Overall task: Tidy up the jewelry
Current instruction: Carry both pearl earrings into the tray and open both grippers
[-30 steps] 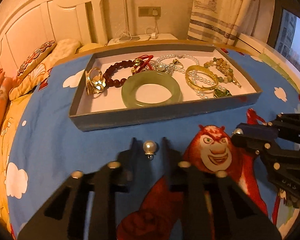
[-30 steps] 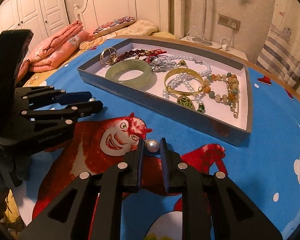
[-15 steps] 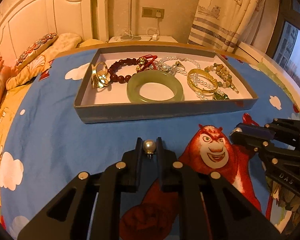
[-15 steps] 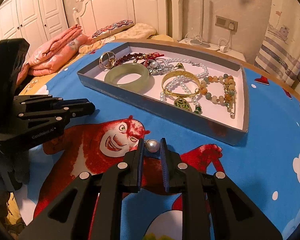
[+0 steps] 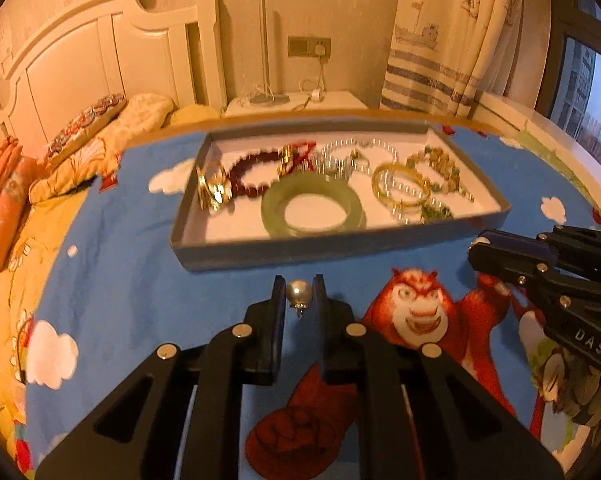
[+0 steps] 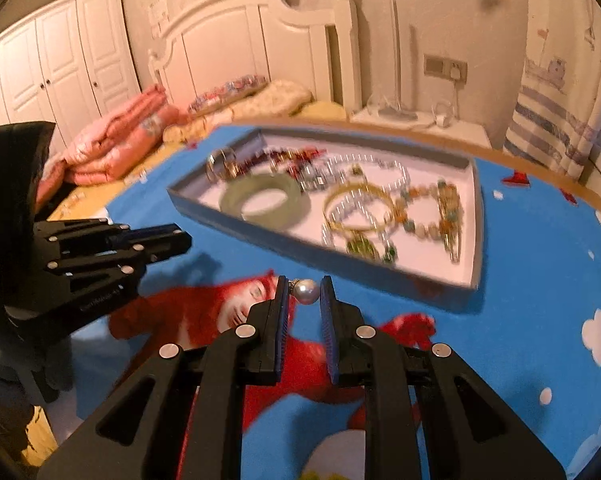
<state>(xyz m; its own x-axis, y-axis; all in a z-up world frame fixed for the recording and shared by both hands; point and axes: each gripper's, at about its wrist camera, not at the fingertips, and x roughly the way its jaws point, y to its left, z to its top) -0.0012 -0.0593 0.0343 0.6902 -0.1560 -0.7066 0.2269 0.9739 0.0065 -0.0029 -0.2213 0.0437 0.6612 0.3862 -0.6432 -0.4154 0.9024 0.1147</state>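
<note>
My left gripper (image 5: 299, 294) is shut on a pearl earring (image 5: 298, 293) and holds it above the blue cartoon cloth, just short of the grey tray (image 5: 332, 249). My right gripper (image 6: 305, 294) is shut on a second pearl earring (image 6: 305, 291), also lifted, near the tray's front wall (image 6: 300, 249). The tray holds a green jade bangle (image 5: 312, 209), a gold bangle (image 5: 400, 188), a red bead bracelet (image 5: 252, 176), pearl strands and a gold ring (image 5: 212, 192). The right gripper shows in the left wrist view (image 5: 476, 247); the left gripper shows in the right wrist view (image 6: 182, 238).
The tray lies on a table covered by a blue cloth with a red bear print (image 5: 420, 308). A bed with pillows (image 5: 92, 152) and pink quilts (image 6: 112, 148) stands at the left. A white nightstand (image 5: 296, 102) and curtains (image 5: 452, 40) stand behind the table.
Both grippers have risen off the cloth with their pearl earrings. The left gripper closed on its earring over the past second. The tray now looks farther and lower in both views.
</note>
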